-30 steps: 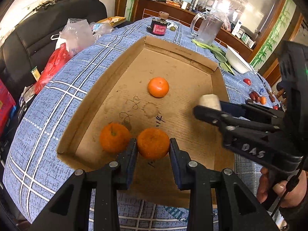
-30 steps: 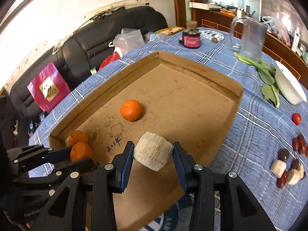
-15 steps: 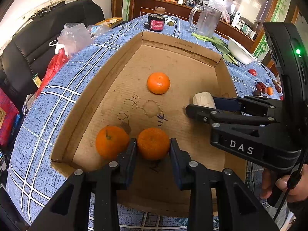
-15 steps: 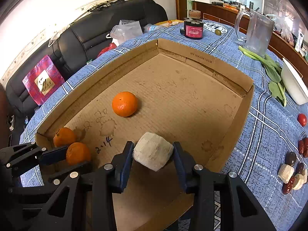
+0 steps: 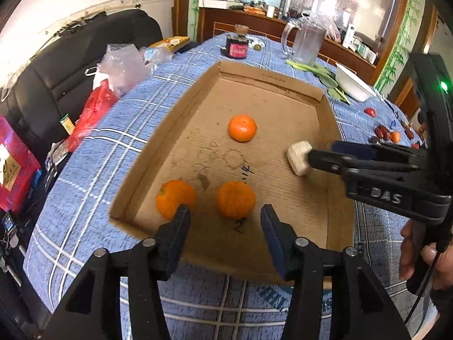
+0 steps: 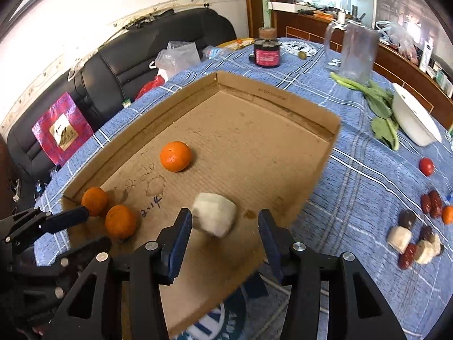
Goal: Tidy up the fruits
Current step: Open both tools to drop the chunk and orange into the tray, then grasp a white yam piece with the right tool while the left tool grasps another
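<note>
A shallow cardboard tray (image 5: pixel 170 130) (image 6: pixel 283 96) lies on a blue checked tablecloth. Three oranges rest in it: far (image 5: pixel 242 127) (image 6: pixel 175 156), near left (image 5: pixel 175 198) (image 6: pixel 94 200) and near middle (image 5: pixel 236 199) (image 6: pixel 120 221). My left gripper (image 5: pixel 225 218) (image 6: pixel 99 226) is opening, and the near middle orange sits free just ahead of its fingertips. A white peeled chunk (image 6: pixel 215 216) (image 5: pixel 298 157) lies on the tray floor between my right gripper's (image 6: pixel 225 221) opening jaws. There is a gap on the chunk's right side.
On the cloth to the right lie red dates (image 6: pixel 431 204), white chunks (image 6: pixel 399 235), a small tomato (image 6: pixel 426 166), greens (image 6: pixel 379 104) and a white bowl (image 6: pixel 416 121). A glass pitcher (image 6: pixel 354 51) and a dark jar (image 6: pixel 266 52) stand beyond the tray. Plastic bags and a black sofa are on the left.
Both grippers' jaws have spread apart. The left let go of the orange and the right let go of the white chunk, and both items now rest on the tray floor.
</note>
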